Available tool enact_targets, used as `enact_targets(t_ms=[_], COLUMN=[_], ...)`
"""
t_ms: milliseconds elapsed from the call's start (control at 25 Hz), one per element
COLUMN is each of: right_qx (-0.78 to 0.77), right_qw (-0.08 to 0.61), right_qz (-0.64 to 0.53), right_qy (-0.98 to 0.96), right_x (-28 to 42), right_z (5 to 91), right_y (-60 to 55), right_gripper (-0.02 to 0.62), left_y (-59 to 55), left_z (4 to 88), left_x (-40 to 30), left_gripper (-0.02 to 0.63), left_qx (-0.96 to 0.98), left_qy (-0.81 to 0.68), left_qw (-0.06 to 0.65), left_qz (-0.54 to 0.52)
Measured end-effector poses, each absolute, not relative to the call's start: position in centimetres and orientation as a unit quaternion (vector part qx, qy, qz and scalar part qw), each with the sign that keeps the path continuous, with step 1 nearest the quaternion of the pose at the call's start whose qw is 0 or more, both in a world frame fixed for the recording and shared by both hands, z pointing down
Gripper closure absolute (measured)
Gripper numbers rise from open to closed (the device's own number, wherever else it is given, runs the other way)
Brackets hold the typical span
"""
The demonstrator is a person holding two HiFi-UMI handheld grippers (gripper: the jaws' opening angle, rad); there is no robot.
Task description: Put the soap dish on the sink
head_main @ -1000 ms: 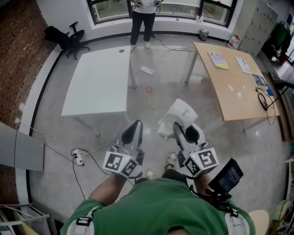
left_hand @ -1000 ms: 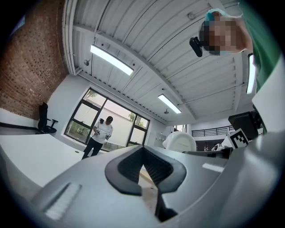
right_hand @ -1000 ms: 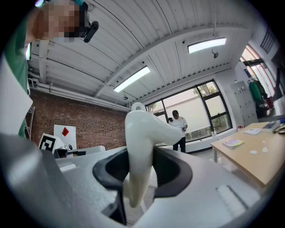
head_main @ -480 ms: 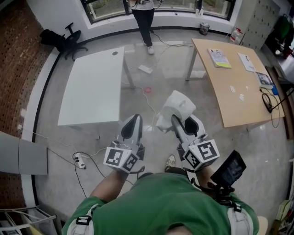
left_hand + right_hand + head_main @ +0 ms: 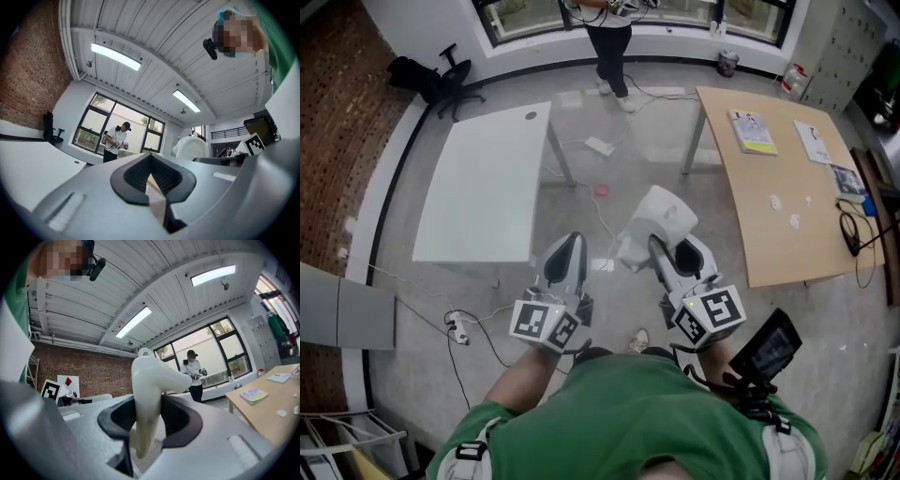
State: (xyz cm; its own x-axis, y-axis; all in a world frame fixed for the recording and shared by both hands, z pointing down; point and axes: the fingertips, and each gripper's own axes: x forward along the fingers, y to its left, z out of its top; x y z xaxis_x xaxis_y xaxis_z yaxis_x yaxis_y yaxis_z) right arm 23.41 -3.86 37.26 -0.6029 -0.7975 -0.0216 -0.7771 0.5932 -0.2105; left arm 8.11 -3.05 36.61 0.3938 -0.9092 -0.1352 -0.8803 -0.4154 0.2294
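Head view steeply down; both gripper views near-level, close along jaws, toward one window.

No legible text or numbers

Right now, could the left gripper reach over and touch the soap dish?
Probably yes. The soap dish sticks out of the right gripper, and the left gripper is held right beside it with nothing between them. Its jaws look shut, so it could touch but not grab.
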Motion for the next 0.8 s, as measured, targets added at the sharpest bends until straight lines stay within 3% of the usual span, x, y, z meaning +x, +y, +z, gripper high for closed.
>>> enact_targets(t_ms=[800], right_qx=[-0.427], right_qw=[0.04], right_qz=[-0.095], right_qy=[0.898], right_x=[22.1], right_z=[38.2], right_y=[-14.8], right_gripper=[0.456], left_y=[-13.3], left_z=[37.6], left_x=[7.1], left_gripper=[0.599], left_qx=[0.821], left_qy=[-0.552], left_qw=[0.069], left_qz=[-0.127])
